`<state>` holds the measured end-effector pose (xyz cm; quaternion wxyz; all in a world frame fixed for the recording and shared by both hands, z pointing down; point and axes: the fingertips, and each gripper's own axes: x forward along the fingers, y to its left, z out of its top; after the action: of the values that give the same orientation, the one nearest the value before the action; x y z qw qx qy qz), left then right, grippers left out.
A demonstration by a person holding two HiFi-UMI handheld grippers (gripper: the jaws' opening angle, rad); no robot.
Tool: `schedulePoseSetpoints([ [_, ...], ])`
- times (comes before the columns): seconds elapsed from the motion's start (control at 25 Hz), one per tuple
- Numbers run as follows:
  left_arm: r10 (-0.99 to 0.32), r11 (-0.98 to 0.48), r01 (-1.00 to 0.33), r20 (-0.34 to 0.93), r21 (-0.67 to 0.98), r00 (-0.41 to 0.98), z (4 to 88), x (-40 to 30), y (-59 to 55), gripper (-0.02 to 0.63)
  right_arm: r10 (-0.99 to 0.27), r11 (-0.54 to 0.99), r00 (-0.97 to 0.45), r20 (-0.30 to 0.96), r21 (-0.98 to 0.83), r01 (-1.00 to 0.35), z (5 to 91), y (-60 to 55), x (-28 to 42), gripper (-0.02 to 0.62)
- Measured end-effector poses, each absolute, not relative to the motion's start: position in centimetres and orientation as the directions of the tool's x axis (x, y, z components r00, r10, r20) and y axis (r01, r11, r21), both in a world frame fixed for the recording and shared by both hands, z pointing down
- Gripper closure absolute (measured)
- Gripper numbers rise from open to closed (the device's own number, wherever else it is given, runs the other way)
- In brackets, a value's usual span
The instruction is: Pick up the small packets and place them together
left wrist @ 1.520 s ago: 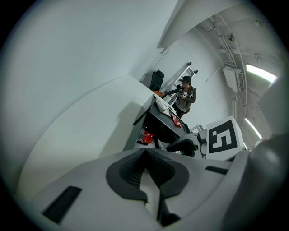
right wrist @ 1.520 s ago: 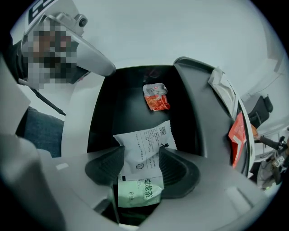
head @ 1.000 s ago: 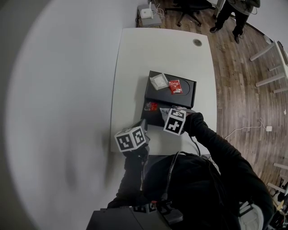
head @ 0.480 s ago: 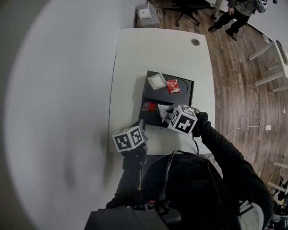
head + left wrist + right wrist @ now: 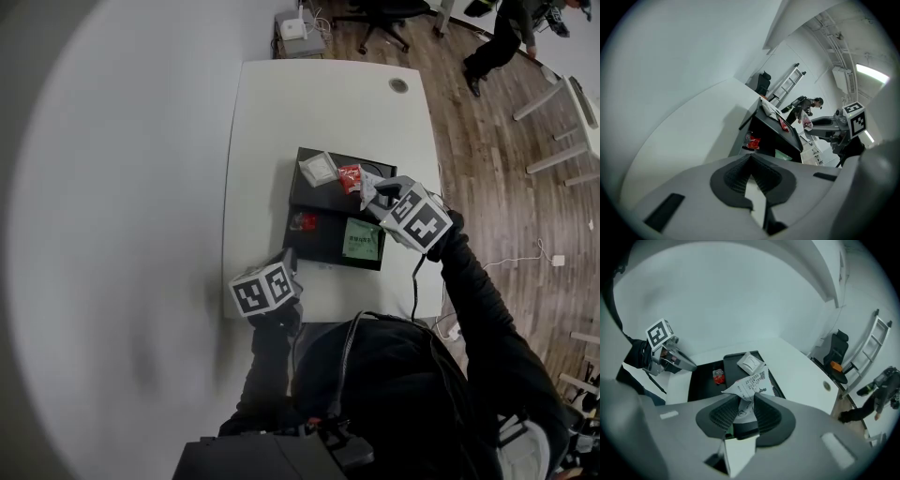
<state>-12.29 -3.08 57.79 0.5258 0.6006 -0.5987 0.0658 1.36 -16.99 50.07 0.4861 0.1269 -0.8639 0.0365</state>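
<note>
Right gripper (image 5: 375, 195): you are holding it in the air beyond the near black tray (image 5: 323, 246), above the far black tray (image 5: 309, 187) that is butting against it. Its jaws are standing partly apart and are pinching a crumpled printed white packet (image 5: 750, 383) by its lower end. The rest of the packet is sticking out past the pads.

Left gripper (image 5: 289, 262): you are keeping it on your side of the near black tray, just off its left corner, pointing down at the white table (image 5: 319, 103). Its jaws are pressed fully together, with nothing between them.

Packets on the near black tray: a green packet (image 5: 361, 240) is lying flat on the right part, and a small red packet (image 5: 305, 222) is sitting at the far left corner.

Packets on the far black tray, beyond the near black tray: a white packet (image 5: 319, 168) is lying on the left part. A red packet (image 5: 349, 178) is lying just right of it and close under the right gripper.
</note>
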Motion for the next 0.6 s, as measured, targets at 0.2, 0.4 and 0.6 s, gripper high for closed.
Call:
schedulePoseSetpoints([
  [0.2, -0.650, 0.275, -0.786, 0.709, 0.554, 0.273, 58.0, -12.3, -3.3, 0.606, -0.229, 0.944, -0.453, 0.862, 0.083, -0.319, 51.3, -20.3, 3.5, 0.494],
  [0.4, -0.649, 0.278, -0.784, 0.710, 0.554, 0.272, 58.2, -12.3, -3.3, 0.606, -0.227, 0.942, -0.410, 0.884, 0.092, -0.323, 53.0, -21.8, 4.0, 0.494],
  [0.6, -0.648, 0.280, -0.784, 0.711, 0.555, 0.273, 58.0, -12.2, -3.3, 0.606, -0.210, 0.947, -0.375, 0.903, 0.091, -0.309, 54.2, -22.4, 4.0, 0.494],
])
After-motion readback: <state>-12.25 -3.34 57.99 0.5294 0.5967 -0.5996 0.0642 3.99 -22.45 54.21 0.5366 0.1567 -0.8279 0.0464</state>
